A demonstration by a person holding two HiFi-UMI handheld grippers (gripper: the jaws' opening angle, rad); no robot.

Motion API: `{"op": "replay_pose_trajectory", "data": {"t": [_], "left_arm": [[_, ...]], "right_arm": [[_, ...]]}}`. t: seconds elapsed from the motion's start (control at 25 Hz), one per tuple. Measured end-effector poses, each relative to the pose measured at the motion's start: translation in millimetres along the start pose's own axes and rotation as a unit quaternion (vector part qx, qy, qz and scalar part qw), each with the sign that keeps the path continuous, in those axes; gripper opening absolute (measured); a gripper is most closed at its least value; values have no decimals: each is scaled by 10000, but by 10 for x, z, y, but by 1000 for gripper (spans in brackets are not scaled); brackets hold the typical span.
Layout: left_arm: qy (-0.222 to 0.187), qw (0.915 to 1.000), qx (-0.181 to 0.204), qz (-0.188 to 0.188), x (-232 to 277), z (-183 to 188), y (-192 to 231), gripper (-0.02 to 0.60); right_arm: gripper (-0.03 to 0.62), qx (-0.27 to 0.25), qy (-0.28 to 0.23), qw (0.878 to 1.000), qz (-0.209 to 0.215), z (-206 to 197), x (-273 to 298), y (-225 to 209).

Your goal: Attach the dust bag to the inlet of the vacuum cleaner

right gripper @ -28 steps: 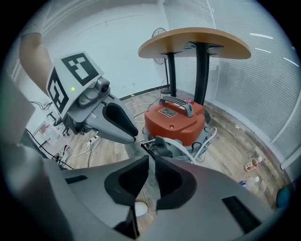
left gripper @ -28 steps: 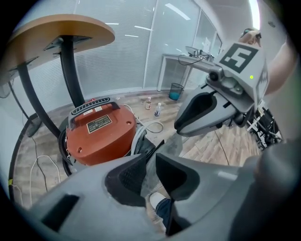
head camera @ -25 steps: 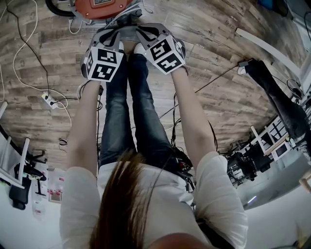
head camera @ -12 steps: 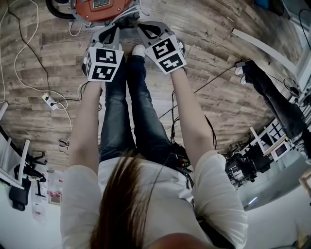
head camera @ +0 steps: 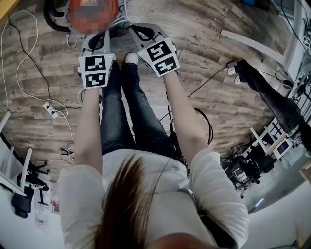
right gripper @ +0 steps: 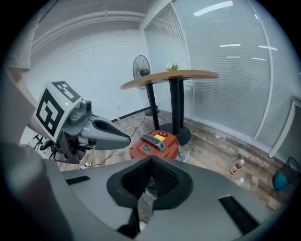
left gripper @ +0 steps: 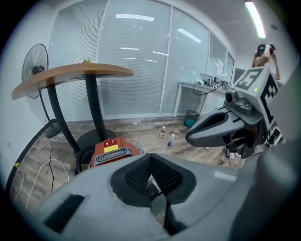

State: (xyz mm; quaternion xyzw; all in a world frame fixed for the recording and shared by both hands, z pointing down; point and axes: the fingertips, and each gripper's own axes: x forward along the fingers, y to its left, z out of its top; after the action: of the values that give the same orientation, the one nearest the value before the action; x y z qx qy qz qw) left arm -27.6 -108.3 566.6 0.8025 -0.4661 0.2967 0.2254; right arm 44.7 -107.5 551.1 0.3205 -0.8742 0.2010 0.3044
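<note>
The orange vacuum cleaner (head camera: 92,12) stands on the wood floor just beyond both grippers, and its lid with a grey handle (left gripper: 113,151) (right gripper: 155,143) is down. My left gripper (head camera: 101,35) (left gripper: 151,176) and right gripper (head camera: 132,28) (right gripper: 150,181) hang side by side above my feet, angled down toward the vacuum. Both are shut. A thin grey strip (right gripper: 145,203) shows in the gap below the right jaws; I cannot tell what it is. Each gripper also appears in the other's view: the right gripper (left gripper: 193,137) and the left gripper (right gripper: 128,137). I cannot make out a dust bag.
A round wooden table on a black pedestal (left gripper: 89,70) stands behind the vacuum, with a fan (left gripper: 35,66) beside it. A black hose (head camera: 51,12) coils by the vacuum. White cables and a power strip (head camera: 51,109) lie to the left. Bottles (left gripper: 163,132) stand on the floor. Another person's leg (head camera: 272,97) is at the right.
Both grippers have risen off the floor in front of the vacuum and shifted slightly left in the head view, staying side by side.
</note>
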Motion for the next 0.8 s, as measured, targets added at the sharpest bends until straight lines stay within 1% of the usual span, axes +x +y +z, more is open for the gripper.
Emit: {"op": "replay_pose_trajectory", "data": {"t": [0.24, 0.48, 0.64, 0.8], "left_arm": [[-473, 9985, -100, 265, -319, 606, -48, 17], [-972, 9943, -108, 422, -766, 1180, -53, 17], [-1219, 9913, -65, 489, -1070, 1446, -45, 17], [-1397, 9887, 2, 541, -1274, 1683, -26, 17]], "right_arm": [[0, 10, -390, 9990, -225, 474, -466, -174], [0, 6, -745, 9967, -322, 985, -946, -186], [0, -65, -962, 9947, -348, 1280, -1301, -151], [0, -64, -1231, 9913, -460, 1559, -1645, -182]]}}
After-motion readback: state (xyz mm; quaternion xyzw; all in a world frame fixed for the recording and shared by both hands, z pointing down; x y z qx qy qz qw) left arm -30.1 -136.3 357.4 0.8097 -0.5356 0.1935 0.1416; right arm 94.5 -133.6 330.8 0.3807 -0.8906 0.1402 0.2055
